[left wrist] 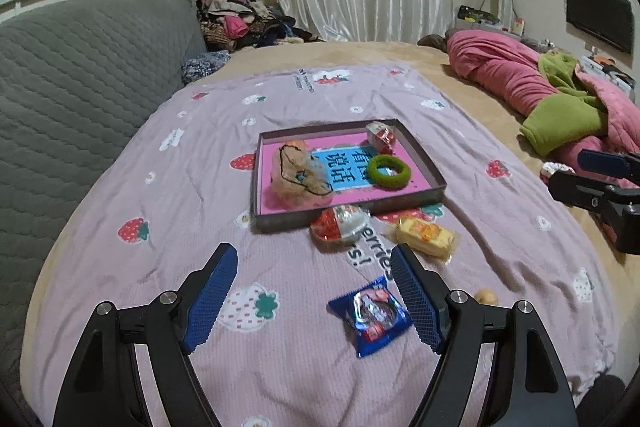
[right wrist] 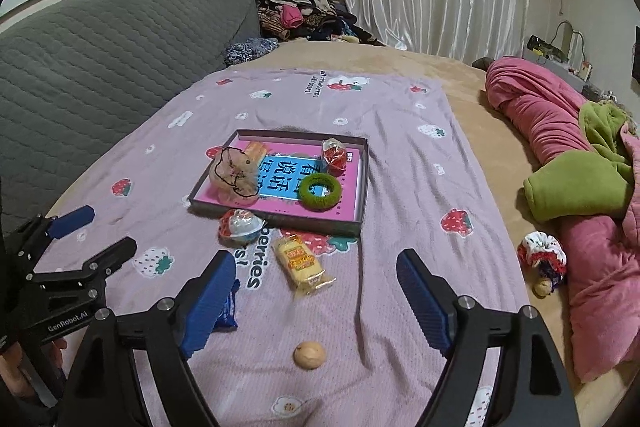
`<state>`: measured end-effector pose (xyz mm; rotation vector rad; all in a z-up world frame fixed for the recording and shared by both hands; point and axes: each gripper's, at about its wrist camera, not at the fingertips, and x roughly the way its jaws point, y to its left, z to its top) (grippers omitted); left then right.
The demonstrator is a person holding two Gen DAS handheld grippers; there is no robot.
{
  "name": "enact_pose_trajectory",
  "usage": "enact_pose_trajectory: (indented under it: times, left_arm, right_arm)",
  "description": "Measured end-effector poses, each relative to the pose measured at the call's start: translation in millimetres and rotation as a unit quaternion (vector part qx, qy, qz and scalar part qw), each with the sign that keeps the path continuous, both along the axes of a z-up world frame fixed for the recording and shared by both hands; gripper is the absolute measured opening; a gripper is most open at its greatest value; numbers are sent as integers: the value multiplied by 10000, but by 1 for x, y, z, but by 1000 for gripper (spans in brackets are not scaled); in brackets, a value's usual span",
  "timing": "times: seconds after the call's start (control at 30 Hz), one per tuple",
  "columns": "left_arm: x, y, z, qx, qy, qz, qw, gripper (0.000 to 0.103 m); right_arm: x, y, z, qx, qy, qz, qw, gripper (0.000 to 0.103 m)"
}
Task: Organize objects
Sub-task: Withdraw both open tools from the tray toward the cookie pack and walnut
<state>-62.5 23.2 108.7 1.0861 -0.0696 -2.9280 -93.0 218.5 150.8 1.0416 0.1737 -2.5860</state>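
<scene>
Both pairs of tongs are released, jaws spread wide, grasping nothing. The left tongs [left wrist: 314,297] hang low in the left wrist frame, and the blue foil snack packet [left wrist: 370,319] lies on the lilac strawberry-print blanket [left wrist: 160,267] right of centre between the jaws, close to the right-hand pad. Its long axis runs from lower right to upper left, a corner pointing toward the shallow grey cardboard tray with a pink floor [left wrist: 430,163] at frame centre.

The right tongs [right wrist: 316,301] hover above a small tan round nut [right wrist: 309,355], low centre; the yellow wrapped cake bar [right wrist: 302,263] lies just beyond, long axis slanting from lower right to upper left toward the tray. The left tongs look nearer the packet, so that is probably their pick.
</scene>
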Motion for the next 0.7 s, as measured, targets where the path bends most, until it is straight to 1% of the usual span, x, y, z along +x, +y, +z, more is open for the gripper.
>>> enact_pose_trajectory:
  times: [0.1,0.2,0.5,0.7]
  left_arm:
    - [9,3,0,-71,-9,-37,10000,80]
    - [20,6,1,-164,14,-38,9999,80]
    - [35,9,6,-97,36,32,9999,80]
    - [36,12,1,-5,-19,41,10000,80]
  right_arm:
    - [8,1,-1,-26,-1,24,10000,87]
    - [16,2,-2,-21,4,42,10000,87]
    - [32,5,-3,16,9,65,10000,87]
    - [41,7,-7,51,68,83,9999,87]
